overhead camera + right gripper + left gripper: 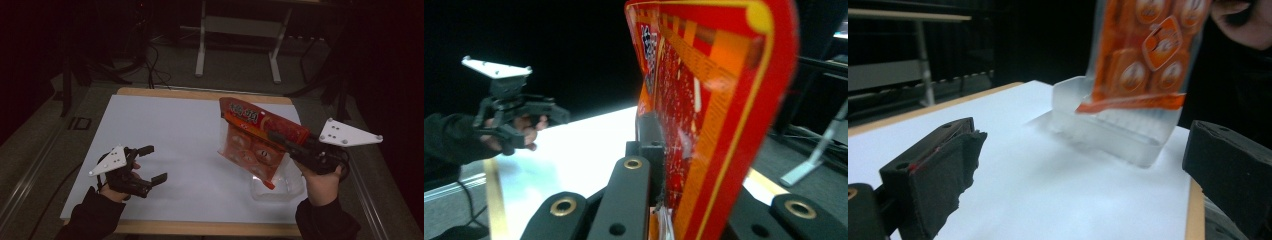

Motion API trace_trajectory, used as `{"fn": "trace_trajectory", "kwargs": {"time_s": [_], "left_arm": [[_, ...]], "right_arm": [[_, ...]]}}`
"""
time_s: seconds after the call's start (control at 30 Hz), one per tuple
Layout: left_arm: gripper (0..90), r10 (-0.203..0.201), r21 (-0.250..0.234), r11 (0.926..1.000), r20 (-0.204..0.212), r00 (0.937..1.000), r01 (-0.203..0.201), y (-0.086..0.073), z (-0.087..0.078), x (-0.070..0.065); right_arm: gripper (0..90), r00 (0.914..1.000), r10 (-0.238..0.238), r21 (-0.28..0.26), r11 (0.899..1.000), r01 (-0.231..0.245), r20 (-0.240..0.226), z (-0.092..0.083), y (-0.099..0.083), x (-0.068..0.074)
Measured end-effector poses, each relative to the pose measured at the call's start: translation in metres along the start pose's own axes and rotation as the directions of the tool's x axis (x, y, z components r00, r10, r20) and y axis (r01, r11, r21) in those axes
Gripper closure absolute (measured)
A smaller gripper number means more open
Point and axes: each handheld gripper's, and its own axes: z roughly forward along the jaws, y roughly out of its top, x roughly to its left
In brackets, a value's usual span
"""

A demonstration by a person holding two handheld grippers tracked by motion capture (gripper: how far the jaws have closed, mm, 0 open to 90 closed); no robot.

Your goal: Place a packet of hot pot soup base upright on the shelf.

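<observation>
The right gripper (280,137) has its fingers clamped flat on the top seam of a red and orange snack bag (255,142); in the right gripper view the black jaws meet on the bag's printed edge with no gap between them. The bag hangs clear of the table (175,130), tilted, its lower end over a clear plastic tray (277,189) that sits near the table's front right corner. In the left gripper view the bag's bottom seam is just above the tray's rim; whether the two touch cannot be told. The left gripper (152,164) stands with its fingers wide apart and nothing between them. It is held just above the white surface near the front left corner, well apart from bag and tray, its jaws pointing toward the table's right edge. The left gripper view confirms both foam pads (943,175) bare, with the tray and bag farther off between them.
</observation>
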Motion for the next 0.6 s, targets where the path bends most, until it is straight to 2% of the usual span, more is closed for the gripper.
{"fn": "trace_trajectory", "kwargs": {"time_s": [0.07,0.2,0.3,0.4,0.47,0.6], "left_arm": [[1.6,-0.018,0.001,0.9998,-0.034,0.9992,0.018,-0.008,-0.004,0.001],[1.6,-0.047,0.006,0.9988,-0.069,0.9965,0.048,-0.022,-0.008,0.004],[1.6,-0.046,0.025,0.9985,-0.088,0.9951,0.048,-0.031,-0.010,0.004],[1.7,-0.039,0.035,0.9985,-0.079,0.9961,0.042,-0.037,-0.010,0.003],[3.2,-0.023,0.023,0.9994,-0.073,0.9971,0.025,-0.040,-0.010,0.002],[3.1,-0.013,0.024,0.9996,-0.080,0.9968,0.015,-0.042,-0.009,0.003]], "right_arm": [[90.0,0.9999,0.009,-0.007,1.000,-0.009,0.007,-0.004,0.001,-0.005],[90.0,0.9993,0.015,-0.019,1.000,-0.014,0.033,-0.011,0.004,-0.014],[90.0,0.9981,0.014,-0.022,1.000,-0.013,0.060,-0.016,0.008,-0.020],[90.0,0.9961,0.017,-0.019,1.000,-0.015,0.087,-0.021,0.010,-0.026],[90.0,0.9946,0.021,-0.022,1.000,-0.019,0.101,-0.024,0.011,-0.030],[90.0,0.9903,0.040,-0.031,0.999,-0.036,0.133,-0.031,0.010,-0.038]]}}
